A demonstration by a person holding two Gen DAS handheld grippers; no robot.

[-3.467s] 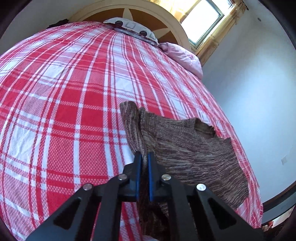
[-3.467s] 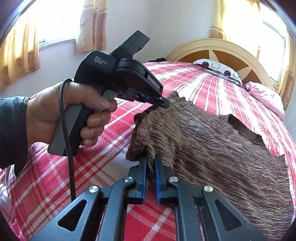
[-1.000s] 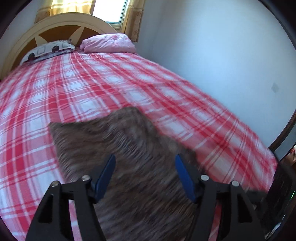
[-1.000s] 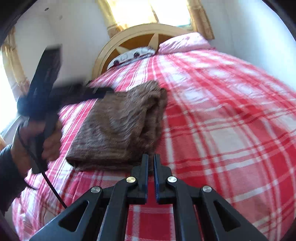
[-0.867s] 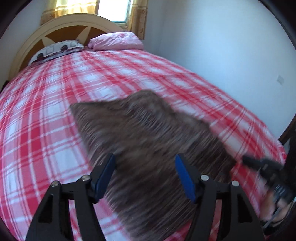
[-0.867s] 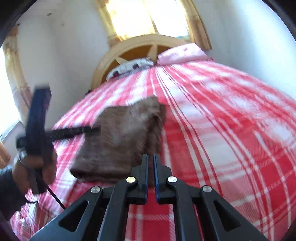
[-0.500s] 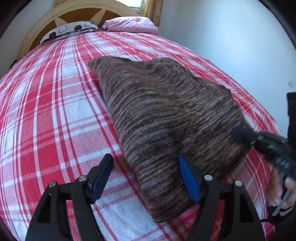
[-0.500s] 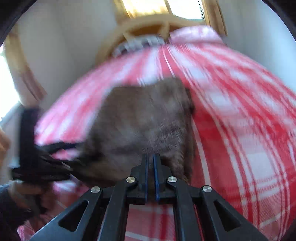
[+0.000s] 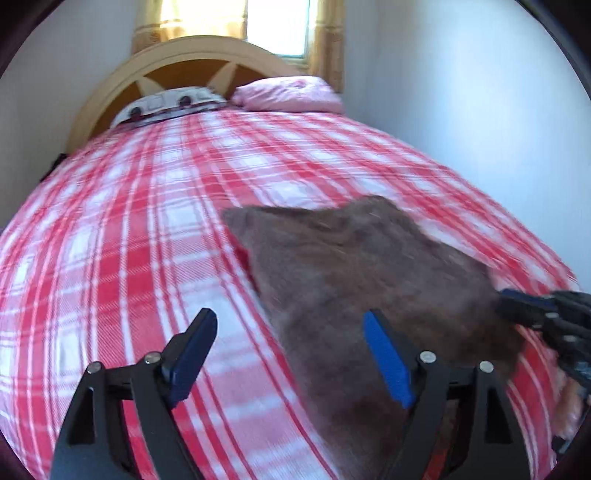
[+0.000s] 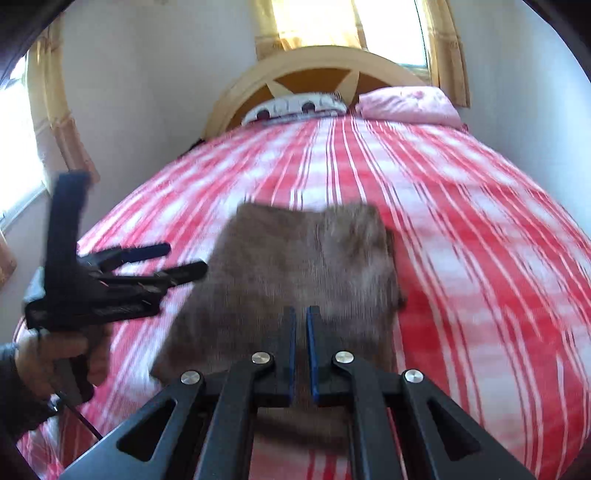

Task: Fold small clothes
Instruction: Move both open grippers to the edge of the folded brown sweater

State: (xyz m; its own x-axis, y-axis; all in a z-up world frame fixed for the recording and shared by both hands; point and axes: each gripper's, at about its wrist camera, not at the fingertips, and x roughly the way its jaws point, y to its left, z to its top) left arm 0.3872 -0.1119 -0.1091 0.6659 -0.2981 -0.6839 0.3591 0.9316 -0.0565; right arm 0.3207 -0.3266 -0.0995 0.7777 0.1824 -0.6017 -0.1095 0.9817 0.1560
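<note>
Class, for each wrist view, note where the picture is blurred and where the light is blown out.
Left wrist view: the brown sweater is smeared by motion, and the window is overexposed. Right wrist view: the bedspread streaks lengthwise, and the window glares white.

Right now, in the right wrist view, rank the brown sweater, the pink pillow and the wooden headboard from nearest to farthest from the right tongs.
1. Brown sweater: folded on the plaid bed, directly ahead of the right tongs.
2. Pink pillow: far end of the bed, on the right.
3. Wooden headboard: behind the pillow, against the wall; close to the pillow, but plainly behind it.
</note>
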